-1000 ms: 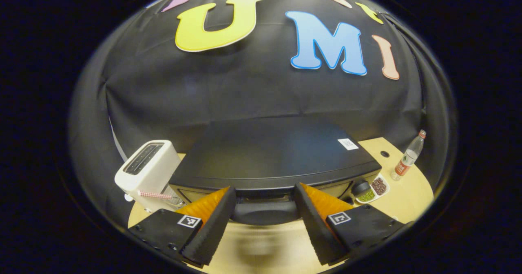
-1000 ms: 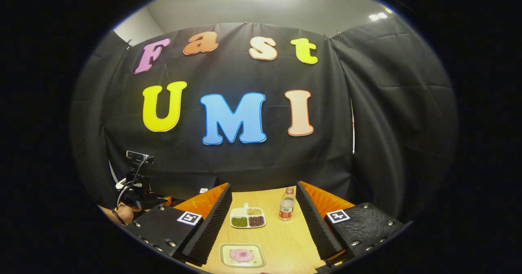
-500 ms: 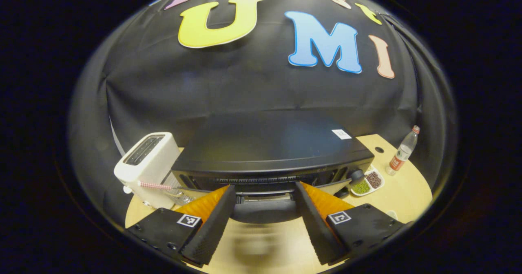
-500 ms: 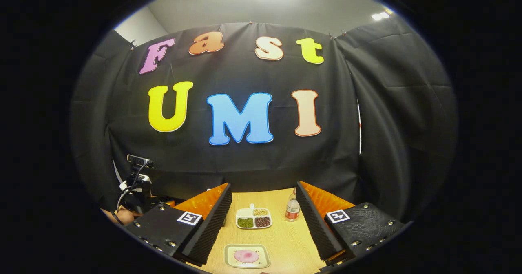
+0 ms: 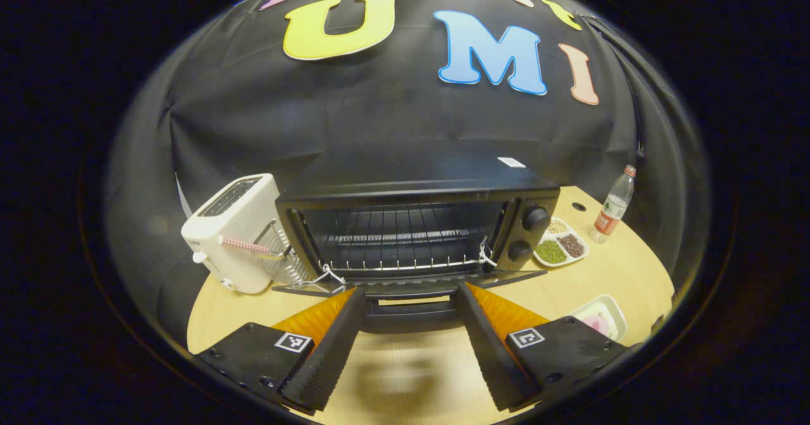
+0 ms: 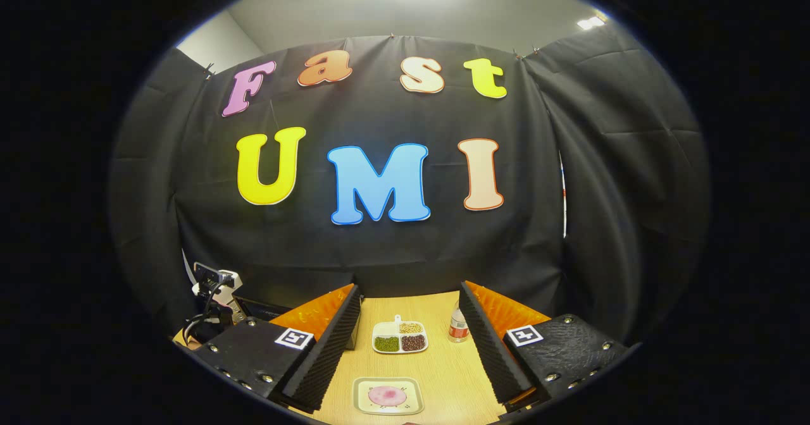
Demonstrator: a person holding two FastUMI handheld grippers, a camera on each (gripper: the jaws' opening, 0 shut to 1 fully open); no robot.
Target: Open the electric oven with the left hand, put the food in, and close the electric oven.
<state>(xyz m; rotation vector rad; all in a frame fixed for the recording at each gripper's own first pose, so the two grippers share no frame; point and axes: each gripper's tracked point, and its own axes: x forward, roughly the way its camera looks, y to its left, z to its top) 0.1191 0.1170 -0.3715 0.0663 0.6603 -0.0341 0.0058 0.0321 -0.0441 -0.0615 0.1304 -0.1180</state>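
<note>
The black electric oven [image 5: 417, 191] stands at the middle of the left gripper view, its door [image 5: 506, 277] swung down nearly flat and its wire rack [image 5: 398, 235] in sight. The door handle [image 5: 410, 317] lies between the spread fingers of my left gripper [image 5: 410, 291], which is open. The food, a pink piece on a small square plate [image 6: 387, 395], rests on the table just below my right gripper [image 6: 409, 289], which hangs open and holds nothing. That plate [image 5: 600, 319] also appears at the lower right of the left gripper view.
A white toaster [image 5: 234, 232] and a wire basket [image 5: 278, 257] stand left of the oven. A divided dish of beans [image 5: 560, 245] [image 6: 400, 338] and a water bottle [image 5: 612, 203] [image 6: 458, 325] sit to its right on the wooden table [image 5: 633, 267].
The oven door has swung down from shut to nearly flat as my left gripper moved down and back with the handle. The right gripper drifted slightly left.
</note>
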